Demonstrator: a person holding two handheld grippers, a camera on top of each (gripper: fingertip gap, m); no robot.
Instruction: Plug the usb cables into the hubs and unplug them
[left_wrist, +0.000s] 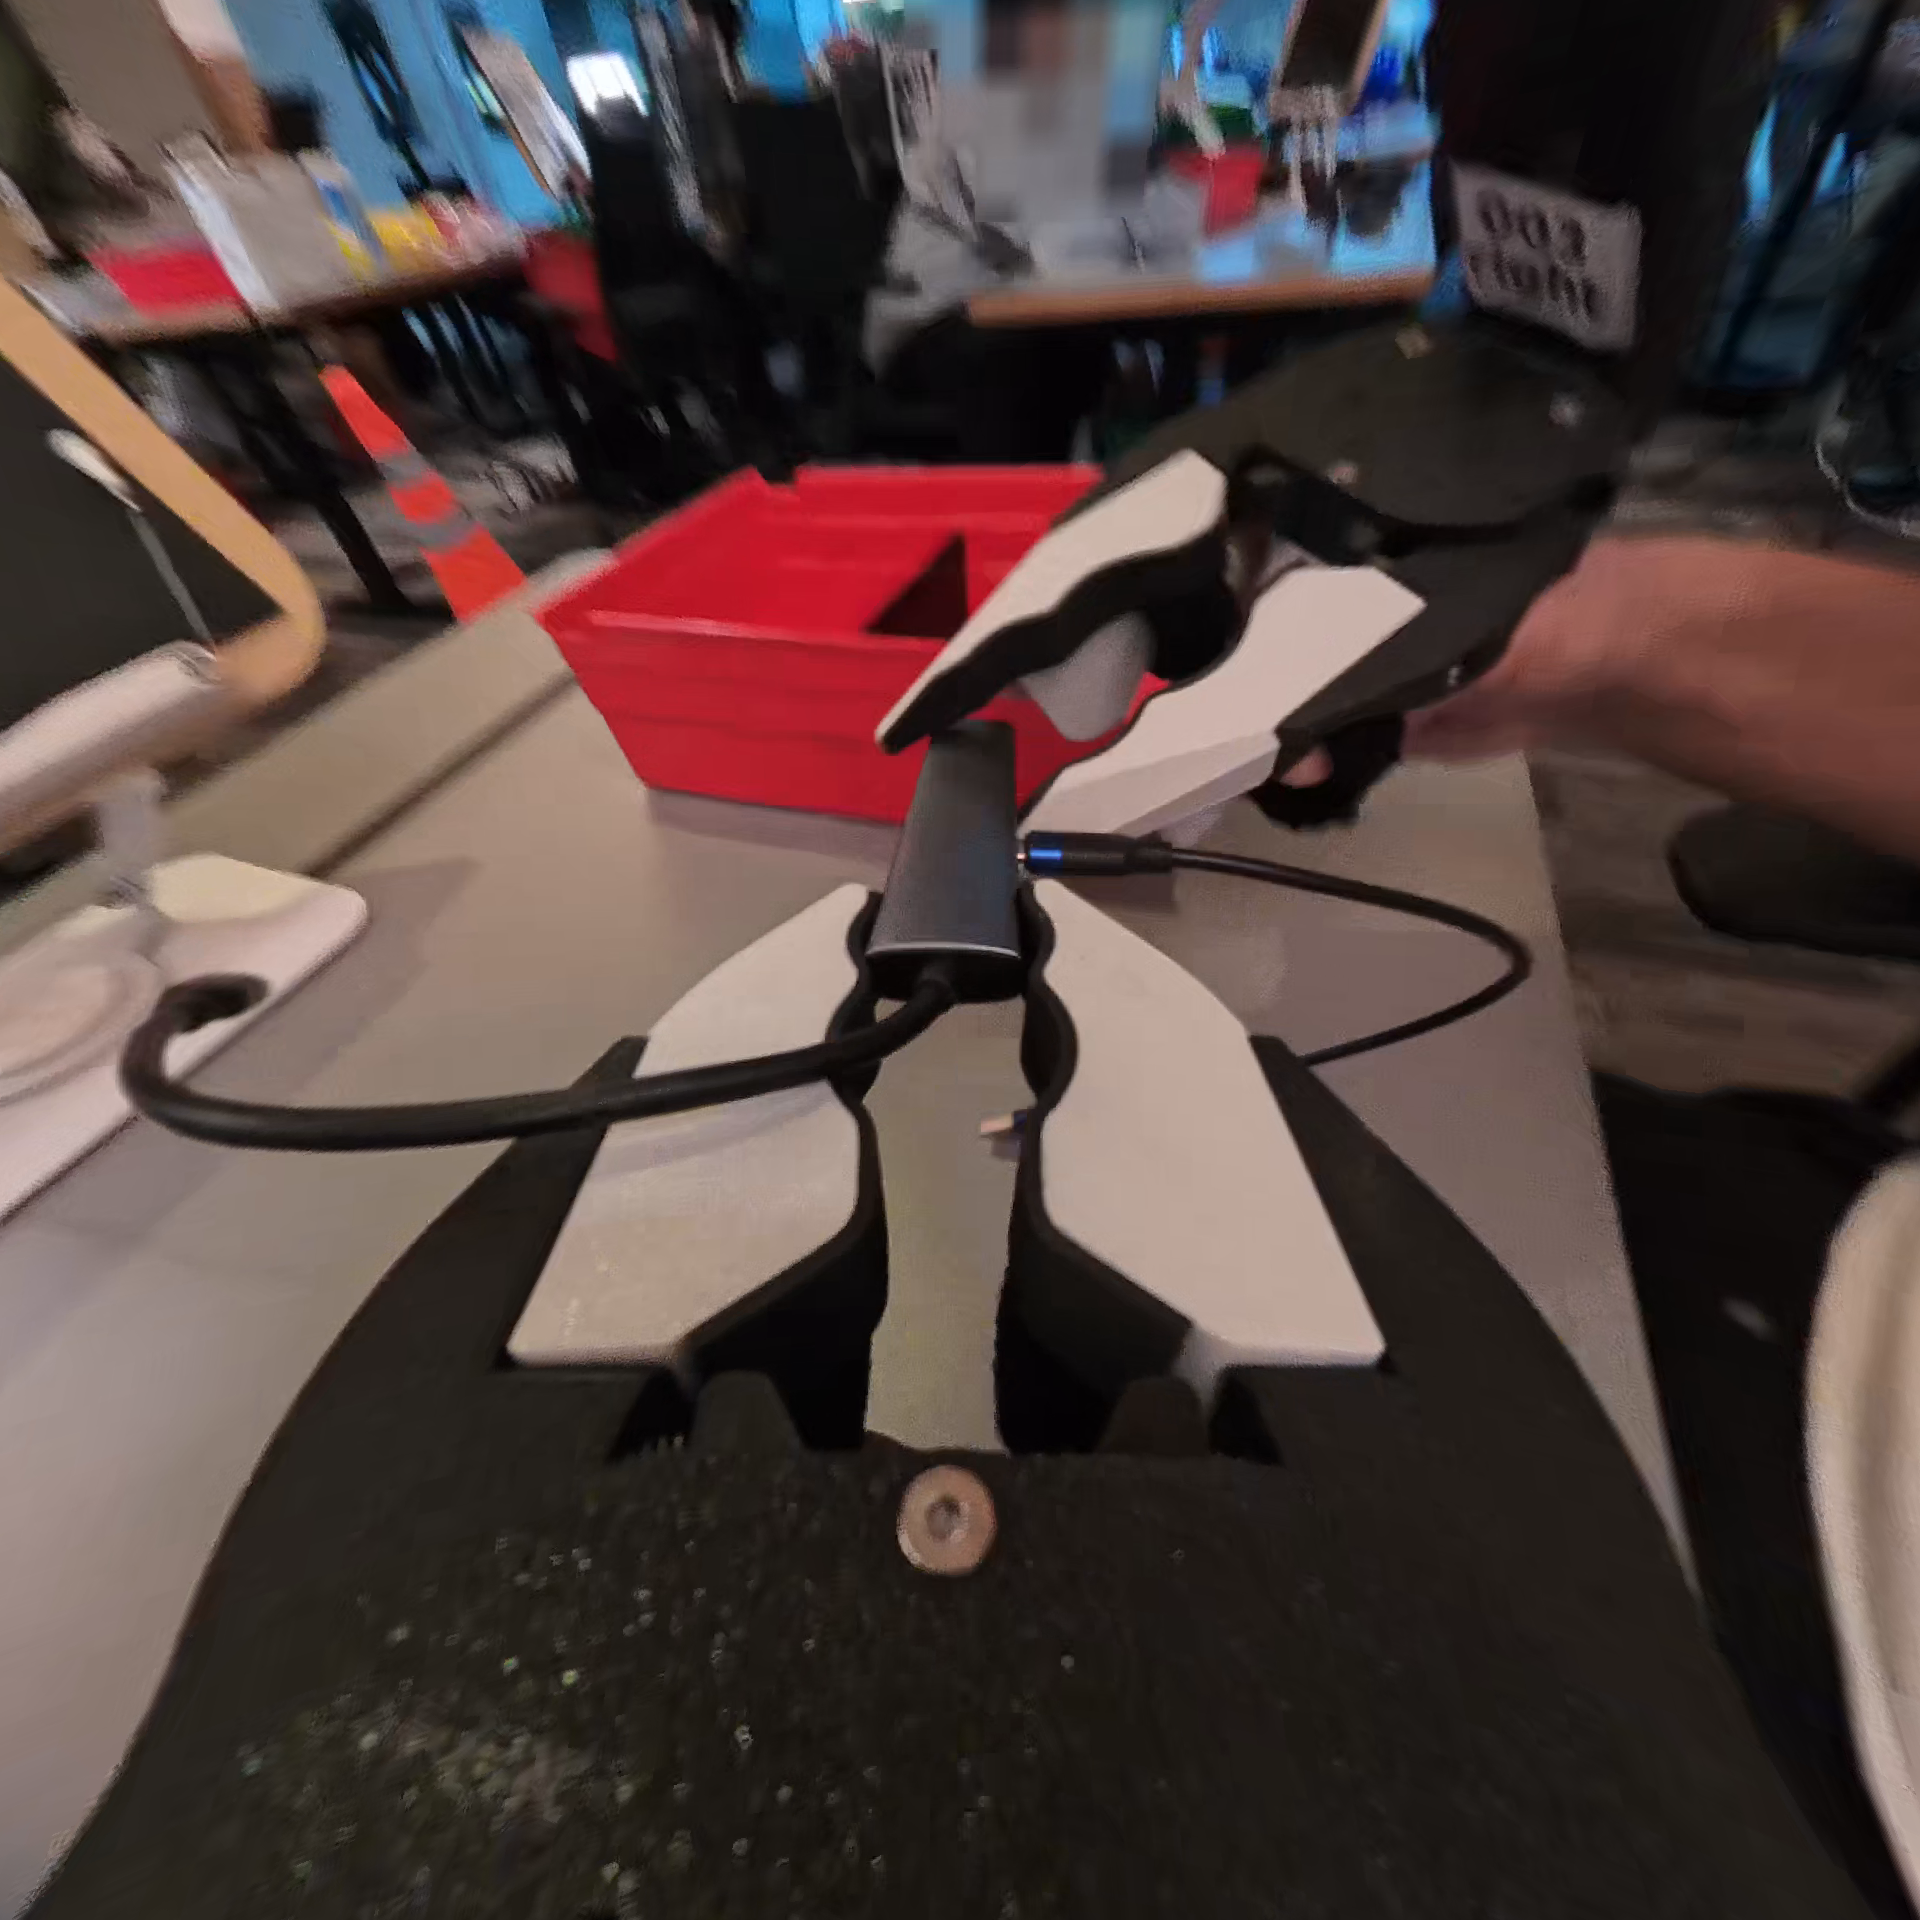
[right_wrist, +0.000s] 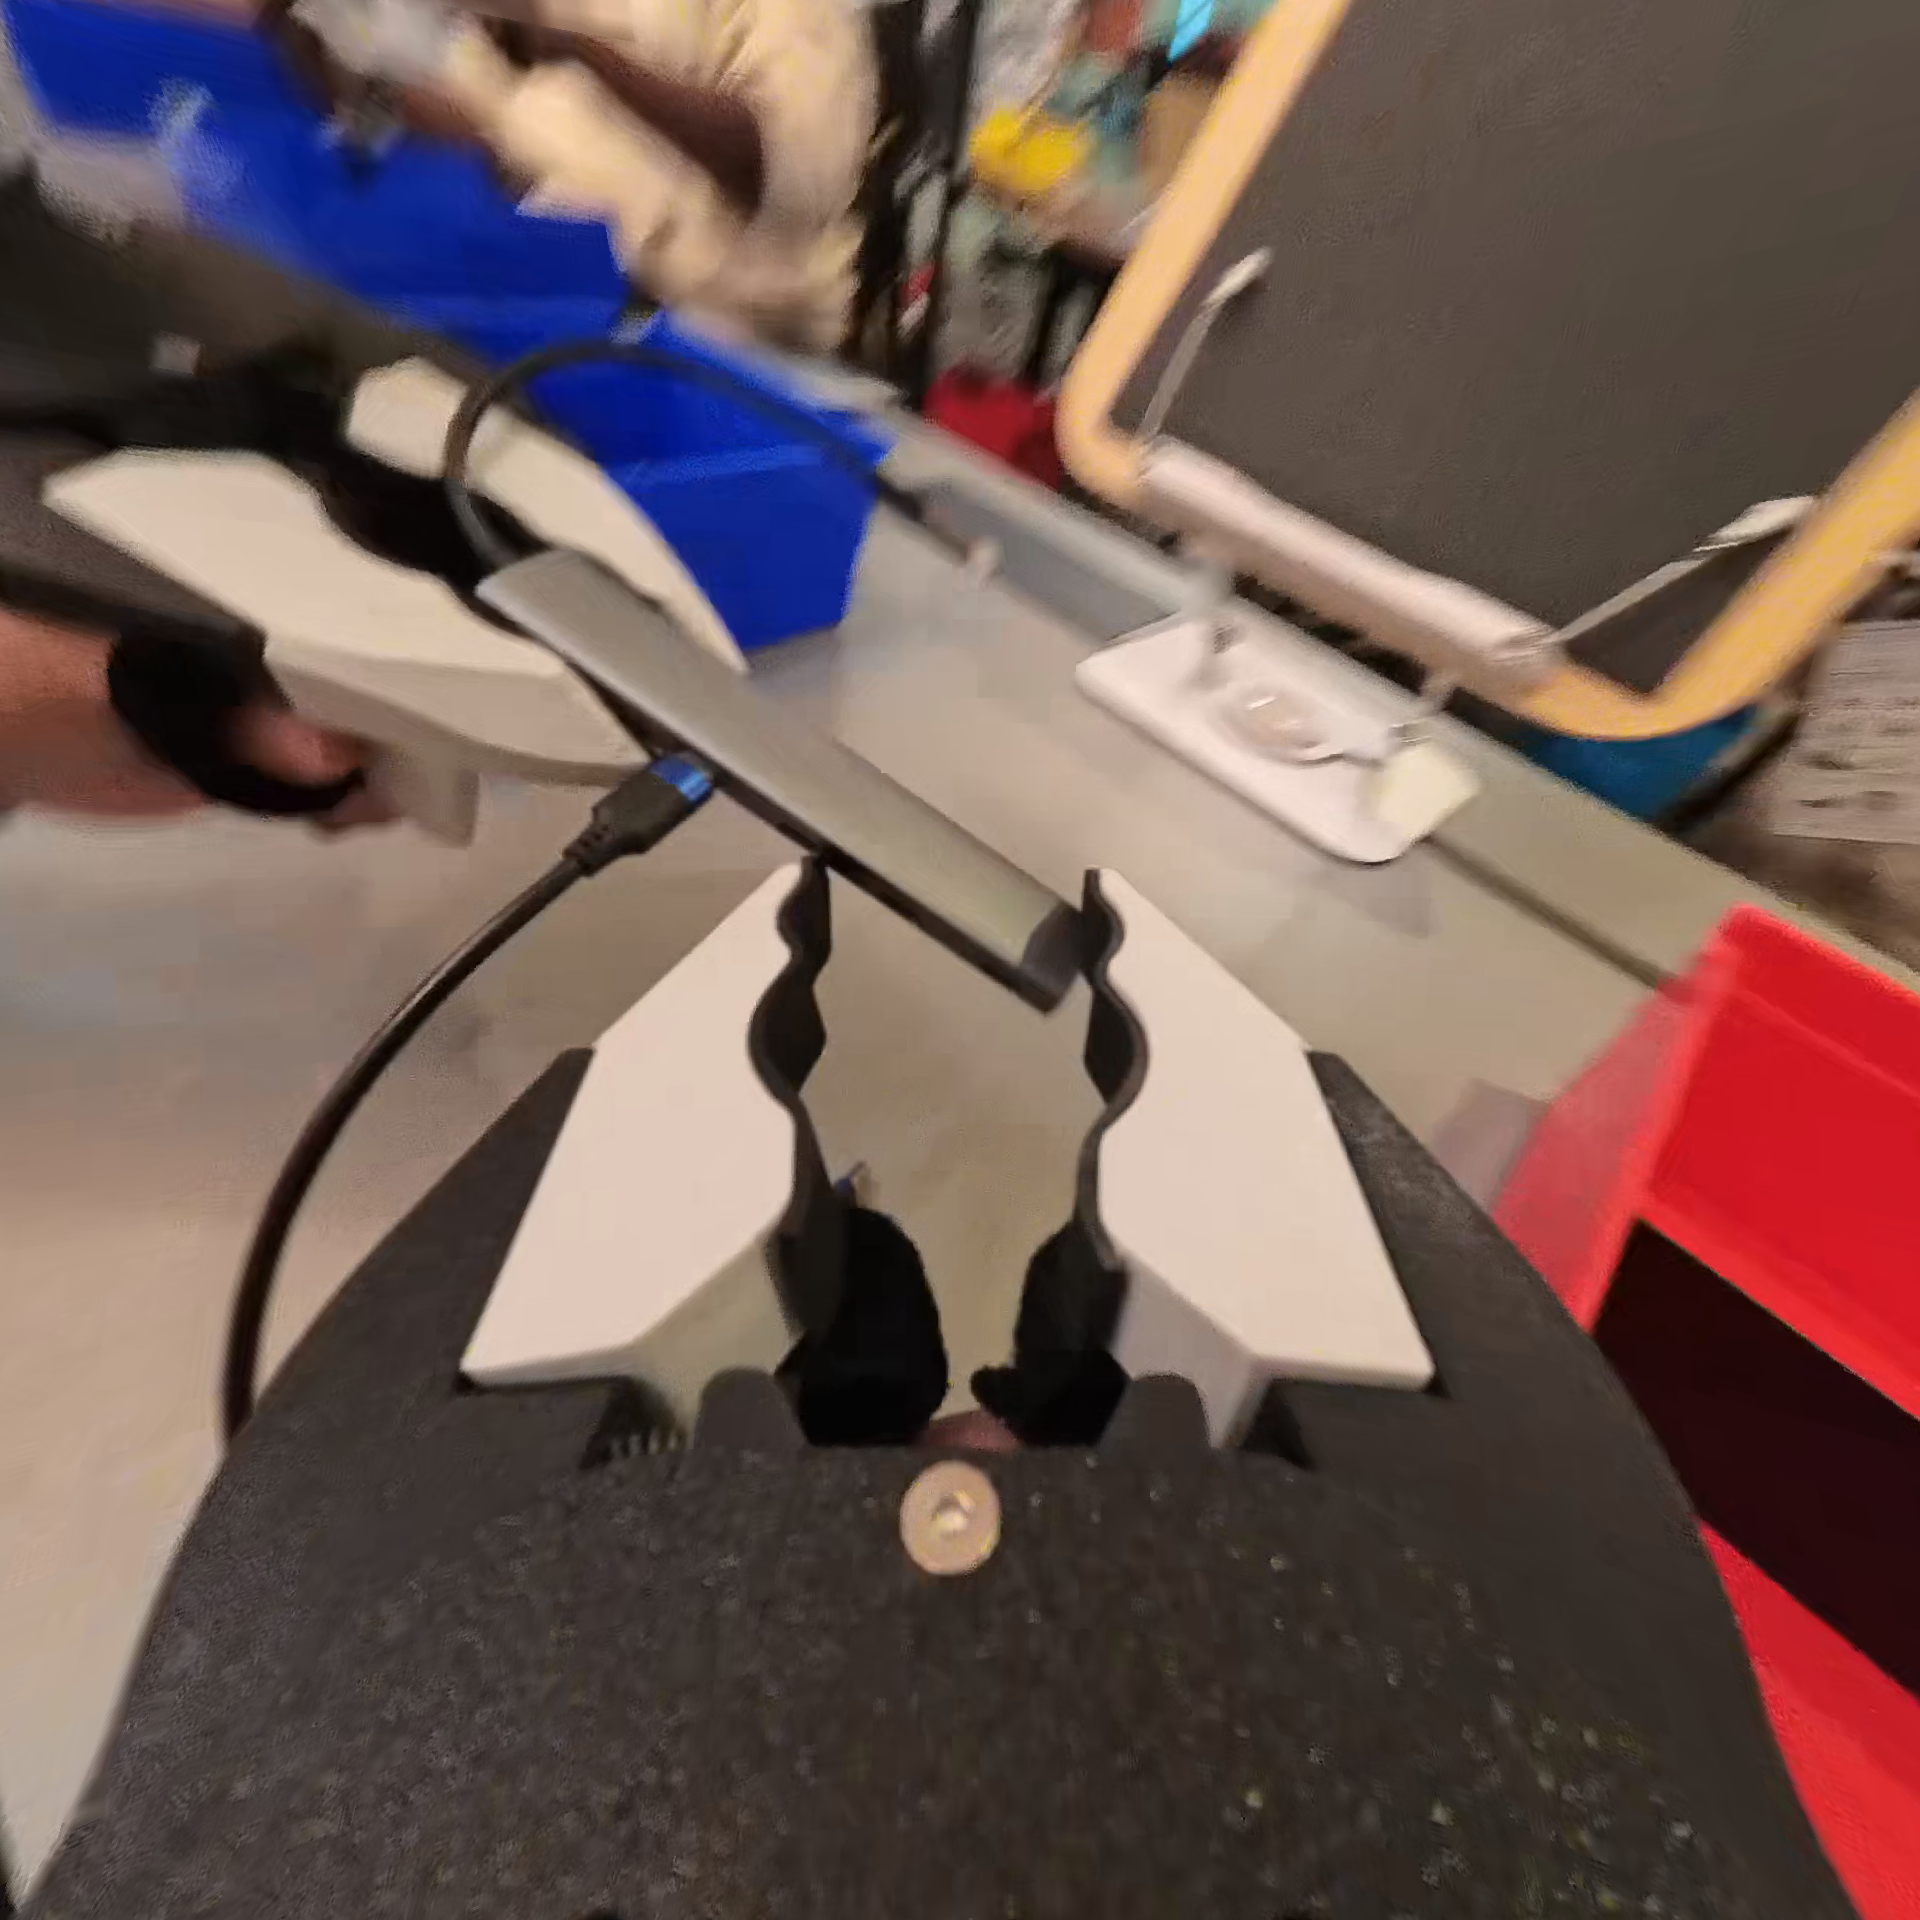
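Observation:
My left gripper (left_wrist: 945, 914) is shut on the near end of a dark grey USB hub (left_wrist: 961, 831) and holds it above the grey table (left_wrist: 416, 935). The hub's thick black lead (left_wrist: 416, 1127) curves off to the left. A black plug with a blue ring (left_wrist: 1049, 857) sits in the hub's right side, and its thin cable (left_wrist: 1455, 914) loops right. My right gripper (right_wrist: 951, 894) is open, with the hub's far end (right_wrist: 1039, 956) between its jaws, close to the right fingertip (right_wrist: 1096, 904). The left gripper (right_wrist: 603, 644) and the blue-ringed plug (right_wrist: 675, 784) also show in the right wrist view.
A red divided bin (left_wrist: 748, 644) stands behind the hub and also shows at the right (right_wrist: 1766, 1091). A blue bin (right_wrist: 727, 488) is farther back. A white stand base (left_wrist: 239, 935) and a tan-framed dark panel (left_wrist: 156, 499) are on the left. A person's hand (left_wrist: 1662, 665) holds the right gripper.

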